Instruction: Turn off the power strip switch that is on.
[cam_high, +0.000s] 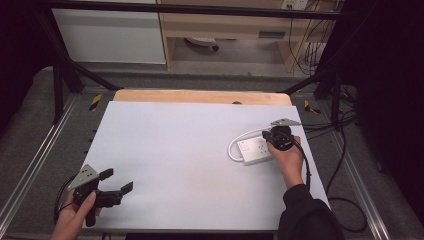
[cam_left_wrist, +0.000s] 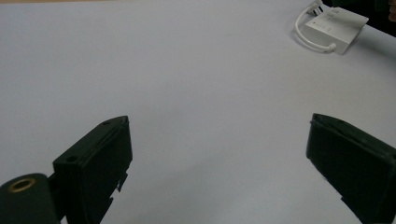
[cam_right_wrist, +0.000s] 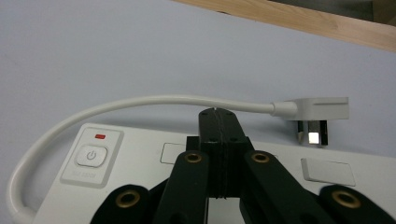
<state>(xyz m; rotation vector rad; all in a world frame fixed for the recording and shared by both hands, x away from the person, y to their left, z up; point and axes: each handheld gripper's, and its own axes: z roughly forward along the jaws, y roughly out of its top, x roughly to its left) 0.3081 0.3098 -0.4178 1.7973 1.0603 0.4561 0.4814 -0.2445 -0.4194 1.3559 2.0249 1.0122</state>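
A white power strip (cam_high: 254, 150) lies on the right side of the white sheet, its short cable (cam_right_wrist: 140, 102) looping round to a white plug (cam_right_wrist: 317, 109) that rests on the sheet behind it. The strip's power button (cam_right_wrist: 92, 156) sits at its left end under a small red mark. My right gripper (cam_right_wrist: 218, 114) is shut with its jaws pressed together and nothing between them, pointing down over the middle of the strip (cam_right_wrist: 140, 163); whether it touches I cannot tell. My left gripper (cam_high: 119, 180) is held open at the sheet's near left corner, and nothing is between its jaws (cam_left_wrist: 219, 135).
The white sheet (cam_high: 175, 150) covers a wooden table whose bare edge (cam_high: 200, 96) shows at the back. Metal rails run along both sides. Black cables (cam_high: 345, 165) trail off the right edge.
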